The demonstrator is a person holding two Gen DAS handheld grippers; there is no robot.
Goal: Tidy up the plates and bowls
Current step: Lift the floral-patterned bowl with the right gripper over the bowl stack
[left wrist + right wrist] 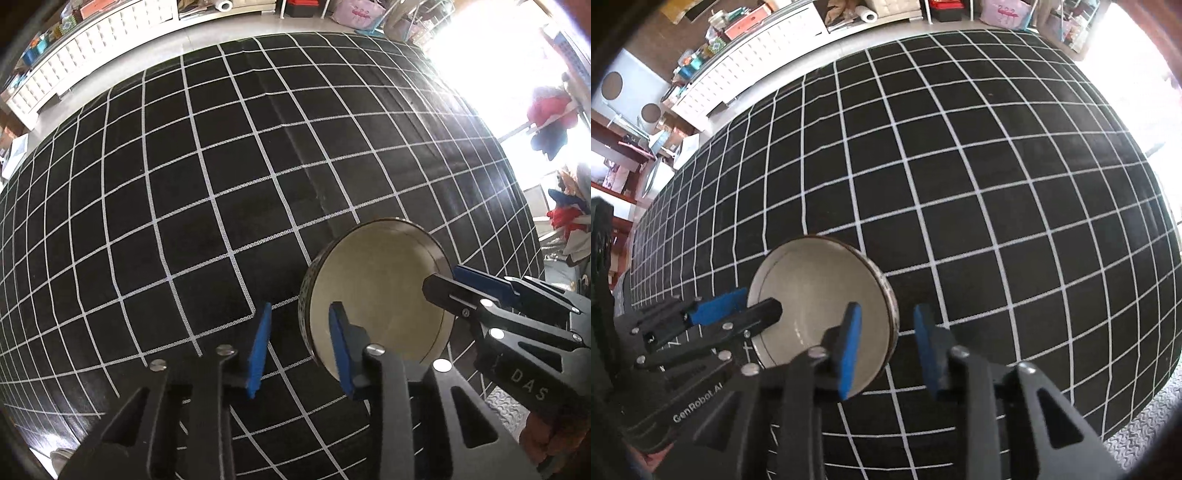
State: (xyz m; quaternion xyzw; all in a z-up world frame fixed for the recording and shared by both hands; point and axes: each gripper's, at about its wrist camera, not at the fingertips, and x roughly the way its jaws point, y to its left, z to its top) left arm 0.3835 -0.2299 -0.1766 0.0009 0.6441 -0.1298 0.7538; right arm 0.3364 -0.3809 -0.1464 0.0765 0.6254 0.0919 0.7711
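One bowl (376, 295), cream inside with a dark patterned outer wall, stands upright on the black grid tablecloth (184, 184). My left gripper (301, 328) points down over the bowl's left rim. One blue pad is outside the wall and the other inside, and a gap shows on each side, so it is open. In the right wrist view the same bowl (820, 280) has my right gripper (886, 325) straddling its right rim the same way, pads clear of the wall, open. Each view also shows the other gripper: right (441, 277), left (761, 301).
The gridded cloth (997, 166) covers the whole table. A white cabinet (92, 48) piled with clutter runs along the far wall. Clothes (550, 110) hang by the bright window at right. A grey textured mat (1145, 424) lies past the table's near right edge.
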